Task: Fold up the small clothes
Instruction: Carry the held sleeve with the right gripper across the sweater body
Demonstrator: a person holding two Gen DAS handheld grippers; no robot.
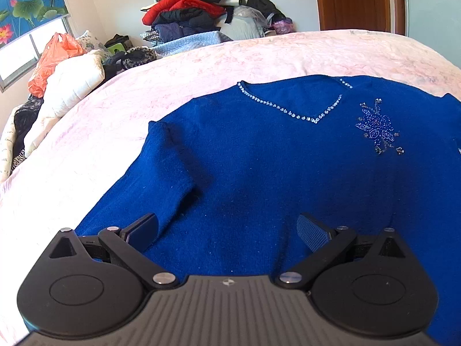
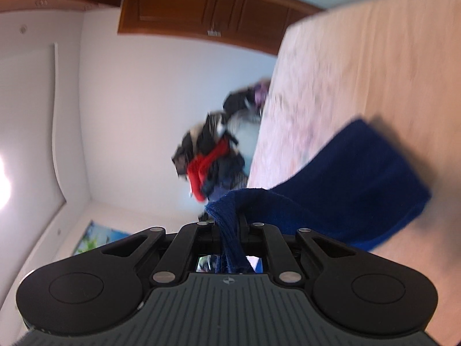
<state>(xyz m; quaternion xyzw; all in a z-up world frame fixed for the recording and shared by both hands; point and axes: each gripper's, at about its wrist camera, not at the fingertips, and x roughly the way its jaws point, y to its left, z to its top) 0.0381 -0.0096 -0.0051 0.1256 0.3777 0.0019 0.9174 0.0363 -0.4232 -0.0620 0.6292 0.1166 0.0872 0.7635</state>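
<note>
A royal blue V-neck sweater (image 1: 259, 155) with rhinestone trim lies front up on the pink bed cover (image 1: 173, 75). Its left sleeve (image 1: 170, 170) is folded in over the body. My left gripper (image 1: 227, 230) is open and empty, hovering low over the sweater's lower part, one finger beside the folded sleeve cuff. In the blurred, rolled right wrist view my right gripper (image 2: 229, 225) is shut on a ribbed blue sleeve end (image 2: 227, 210) and holds it lifted off the bed; the rest of the sleeve (image 2: 360, 178) trails back down to the cover.
A heap of red, black and blue clothes (image 1: 196, 8) stands against the wall beyond the bed, also in the right wrist view (image 2: 213, 150). An orange plastic bag (image 1: 54, 54) and a white quilt (image 1: 75, 83) lie at the bed's left side. A brown door (image 1: 357, 0) is at back right.
</note>
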